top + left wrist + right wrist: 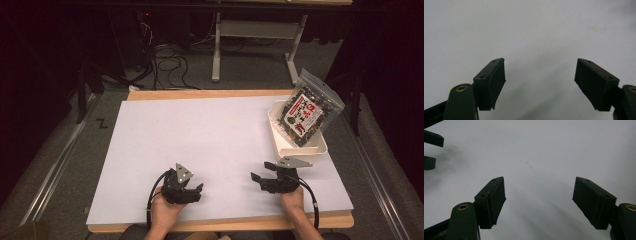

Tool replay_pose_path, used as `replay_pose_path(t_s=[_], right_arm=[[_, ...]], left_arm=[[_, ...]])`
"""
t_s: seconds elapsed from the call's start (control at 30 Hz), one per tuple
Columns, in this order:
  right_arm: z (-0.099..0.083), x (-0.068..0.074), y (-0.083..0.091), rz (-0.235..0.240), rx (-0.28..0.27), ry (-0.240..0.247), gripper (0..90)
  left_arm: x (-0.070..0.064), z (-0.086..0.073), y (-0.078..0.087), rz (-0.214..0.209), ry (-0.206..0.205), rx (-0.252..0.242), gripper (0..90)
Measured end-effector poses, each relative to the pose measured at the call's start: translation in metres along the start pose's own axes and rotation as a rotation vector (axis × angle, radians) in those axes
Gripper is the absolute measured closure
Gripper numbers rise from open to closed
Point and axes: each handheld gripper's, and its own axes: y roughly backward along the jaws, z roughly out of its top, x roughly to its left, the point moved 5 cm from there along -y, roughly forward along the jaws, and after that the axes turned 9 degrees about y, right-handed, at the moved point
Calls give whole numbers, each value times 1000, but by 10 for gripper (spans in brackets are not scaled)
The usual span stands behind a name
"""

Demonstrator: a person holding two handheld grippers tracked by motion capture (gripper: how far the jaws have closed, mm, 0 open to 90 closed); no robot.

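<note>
Clear snack pouch (308,111) with dark contents, red-white label, leaning tilted in white tray (283,146), table's far right.

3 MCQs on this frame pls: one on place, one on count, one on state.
1. Where is the snack bag?
A. In the white tray at the table's far right
B. Flat at the table's centre
C. In the left gripper

2. How many grippers are over the table?
A. One
B. Two
C. Three

3. How do the right gripper's jaws stand?
A. Shut on the bag
B. Shut, empty
C. Open, empty

Answers: 1 A, the bag leans upright inside the tray. 2 B, one in each hand. 3 C, bare table shows between the spread jaws.
</note>
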Motion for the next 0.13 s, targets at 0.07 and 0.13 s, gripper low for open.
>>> replay_pose_path(t_s=[0.07, 0.13], right_arm=[[0, 0, 0, -3, 1, -1, 259], [0, 1, 0, 4, 4, 1, 230]], left_arm=[[1, 0, 0, -1, 4, -2, 251], [1, 1, 0, -2, 9, -4, 251]])
